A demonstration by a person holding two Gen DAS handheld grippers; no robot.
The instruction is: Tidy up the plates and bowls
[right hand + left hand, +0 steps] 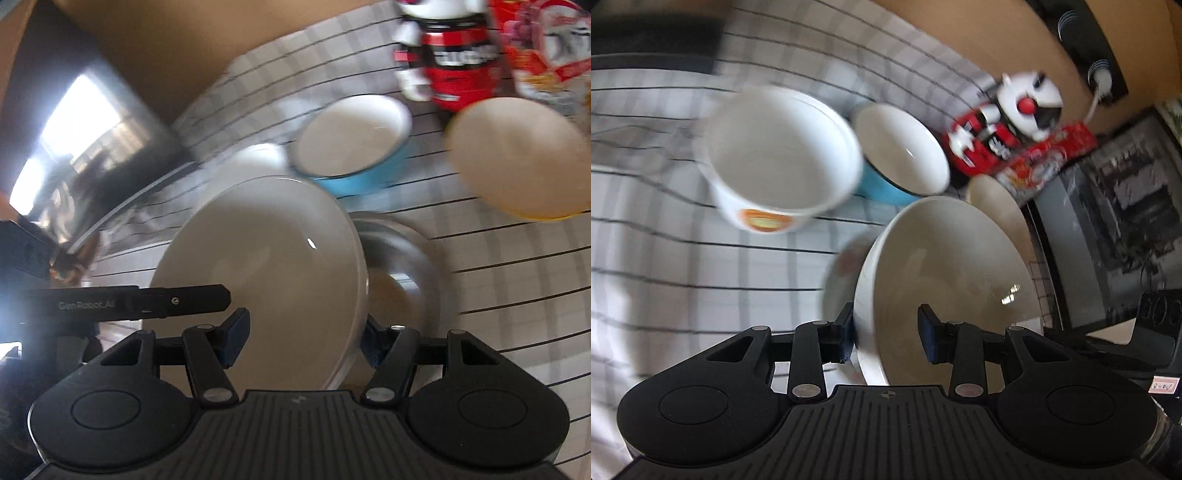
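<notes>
A large white bowl hangs tilted above the checked tablecloth, sharp while the table is blurred. My left gripper is shut on its near rim, one pad outside the wall and one inside. My right gripper is shut on the same large white bowl at the opposite rim, again with a pad on each side. On the cloth stand a white bowl with an orange print, a blue bowl with a white inside and a beige bowl.
A patterned plate and a metal bowl lie under the lifted bowl. A red and white toy figure and a red snack pack stand at the table's far end. A dark glass-fronted unit is beside the table.
</notes>
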